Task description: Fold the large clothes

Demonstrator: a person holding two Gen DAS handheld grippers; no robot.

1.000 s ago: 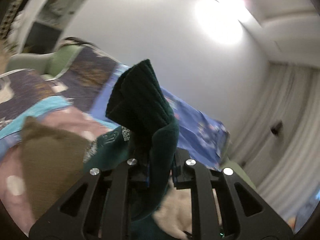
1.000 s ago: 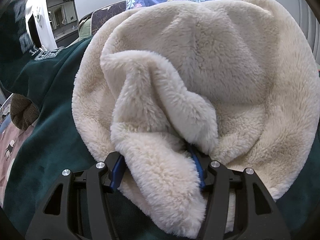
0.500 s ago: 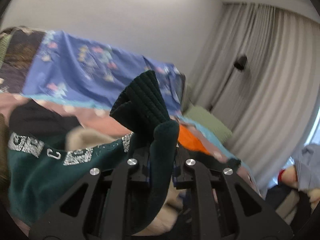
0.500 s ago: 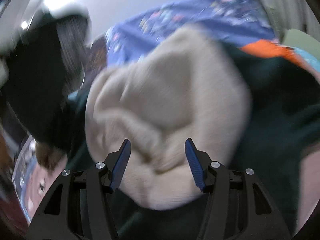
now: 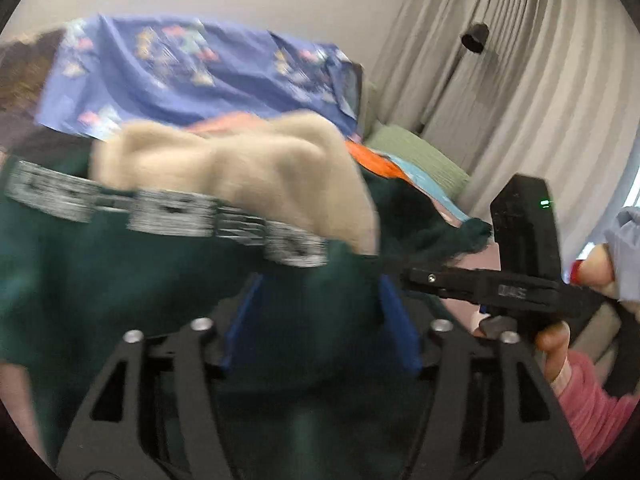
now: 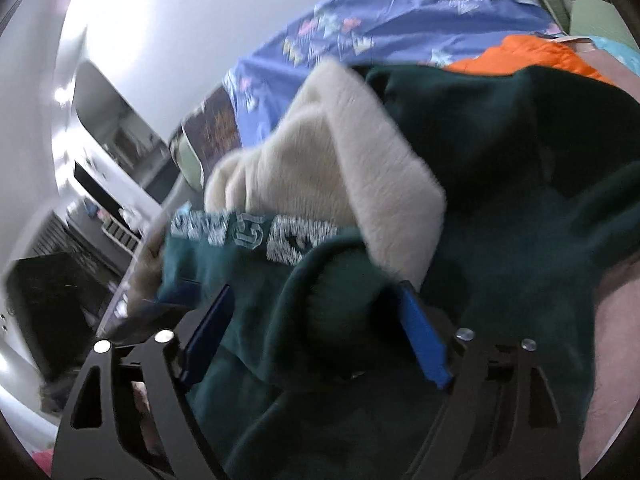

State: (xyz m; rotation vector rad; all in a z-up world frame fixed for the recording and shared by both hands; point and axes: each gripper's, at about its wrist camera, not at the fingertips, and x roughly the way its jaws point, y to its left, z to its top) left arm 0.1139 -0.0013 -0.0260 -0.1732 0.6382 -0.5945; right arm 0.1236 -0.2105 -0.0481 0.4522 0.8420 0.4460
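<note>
Lying between opening left gripper (image 5: 320,320) jaws: green sweatshirt (image 5: 120,280), unpressed.

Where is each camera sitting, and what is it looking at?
Left wrist view: sits on the left gripper, looking along its opening jaws over the dark green hoodie toward the curtains; the right gripper and a hand show.
Right wrist view: sits on the right gripper, looking along its opening jaws, green cloth lying between them, toward the wall; no hand shows clearly.
Both views share the hoodie, its cream fleece lining and the blue patterned blanket.
</note>
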